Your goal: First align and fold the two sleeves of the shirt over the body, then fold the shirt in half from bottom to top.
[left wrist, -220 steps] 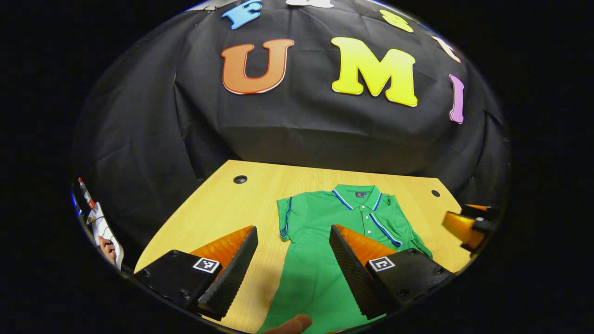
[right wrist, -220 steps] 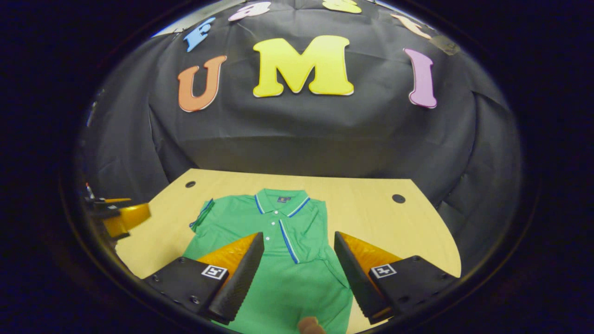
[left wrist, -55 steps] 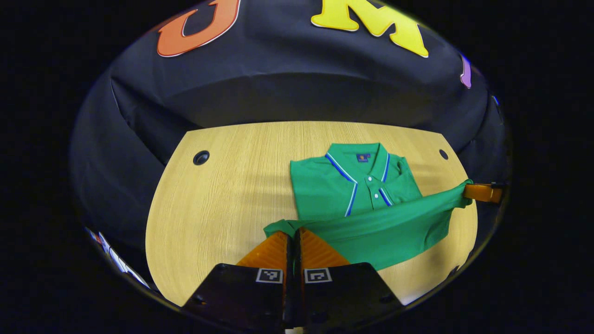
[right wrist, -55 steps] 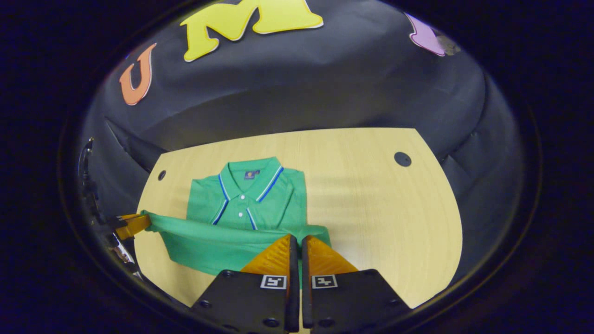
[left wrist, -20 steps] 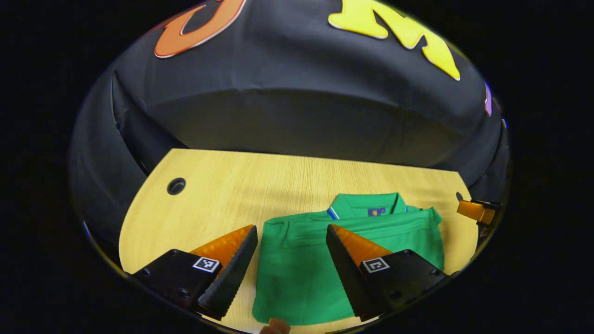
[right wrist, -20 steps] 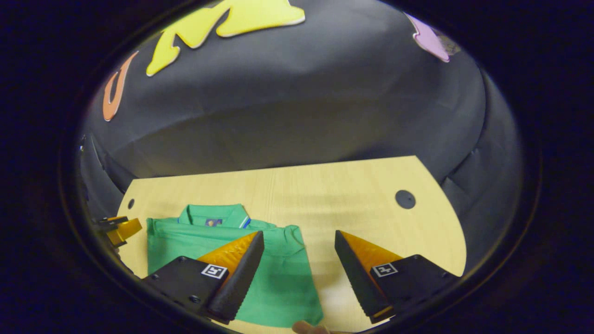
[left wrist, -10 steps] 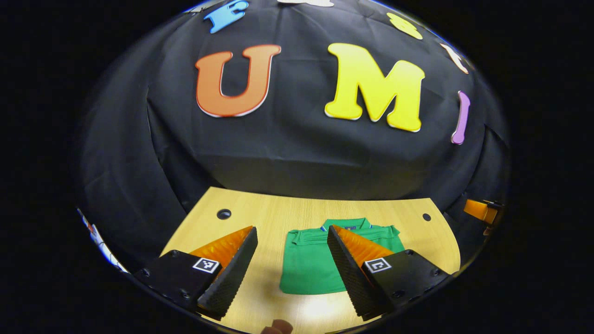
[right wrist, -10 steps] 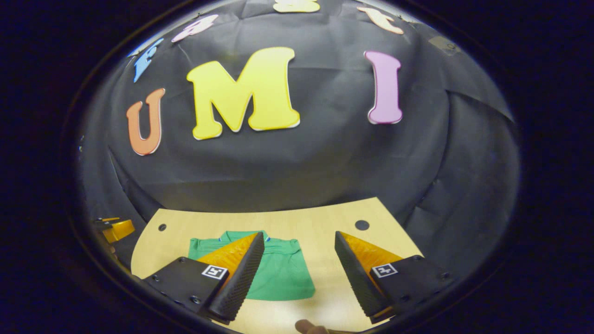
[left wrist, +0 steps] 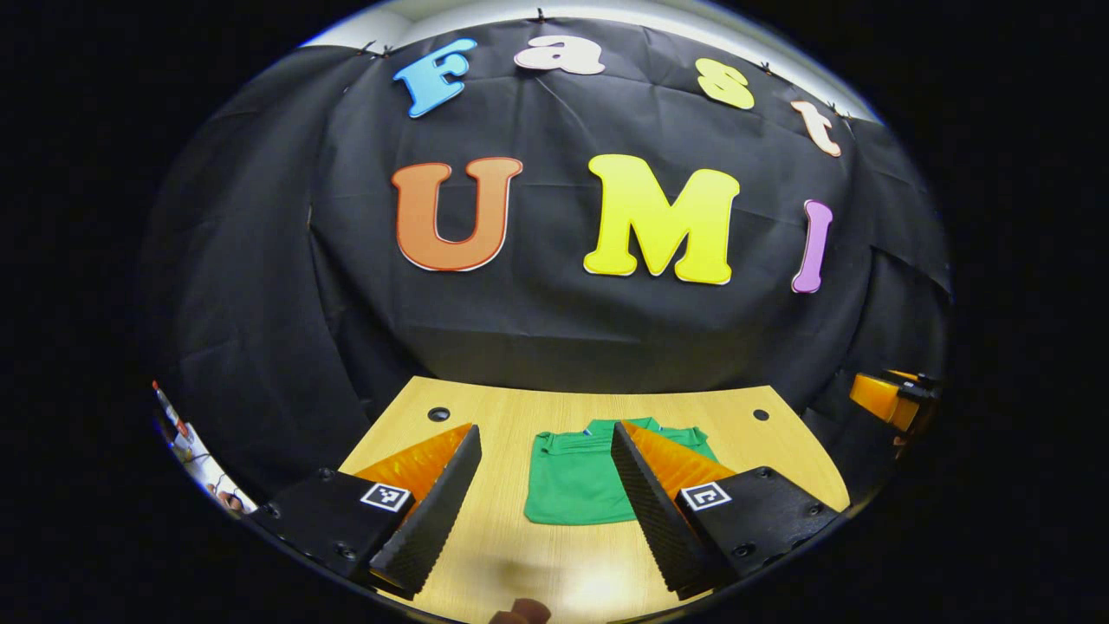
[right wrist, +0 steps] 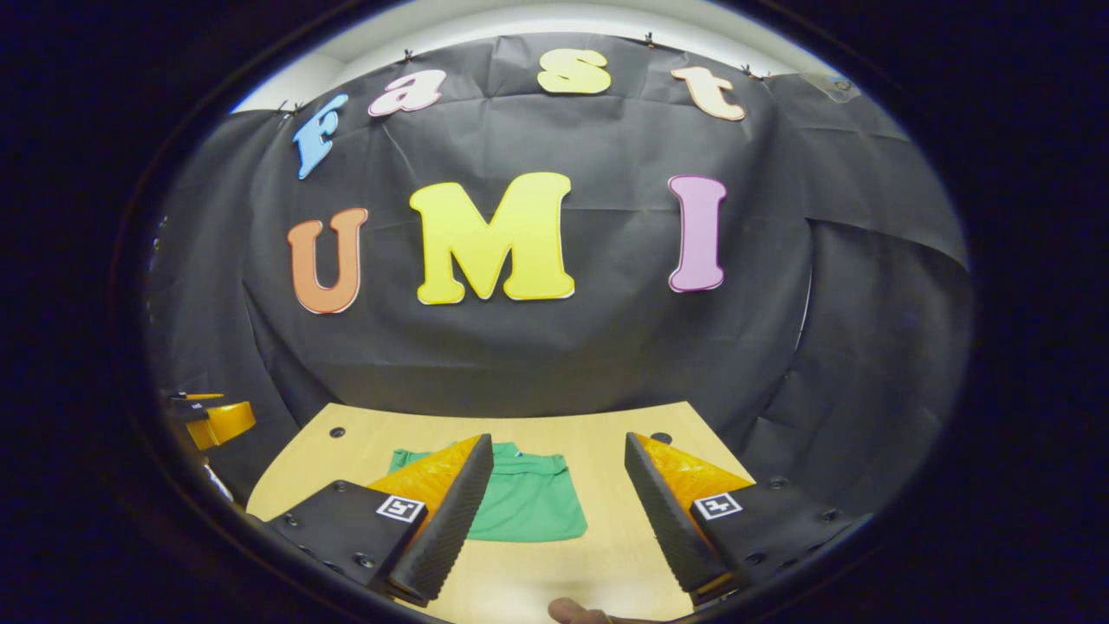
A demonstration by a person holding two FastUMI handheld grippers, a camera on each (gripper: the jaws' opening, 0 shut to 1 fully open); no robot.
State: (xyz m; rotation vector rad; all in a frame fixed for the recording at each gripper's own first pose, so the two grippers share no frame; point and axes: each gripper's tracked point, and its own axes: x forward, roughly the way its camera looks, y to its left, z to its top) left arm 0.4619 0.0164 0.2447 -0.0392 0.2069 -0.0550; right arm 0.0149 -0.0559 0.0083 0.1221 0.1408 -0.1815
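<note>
The green shirt [left wrist: 572,481] lies folded into a compact rectangle on the wooden table [left wrist: 494,425], its collar at the far edge. It appears again in the right gripper view as the same green shirt [right wrist: 528,501]. My left gripper [left wrist: 546,442] is open, held well above and short of the shirt, nothing between its fingers. My right gripper [right wrist: 559,451] is open too, raised and drawn back, with the shirt partly hidden behind its left finger. The other gripper shows at the rim of each view.
The table has small round holes near its far corners [left wrist: 438,413] [right wrist: 661,438]. Black cloth walls close in behind and at both sides. A fingertip [right wrist: 572,614] shows at the bottom edge of the right gripper view.
Both grippers brought the hem up over the collar, let go and opened. Over the last second they have pulled back and risen, so the folded shirt looks smaller and farther away.
</note>
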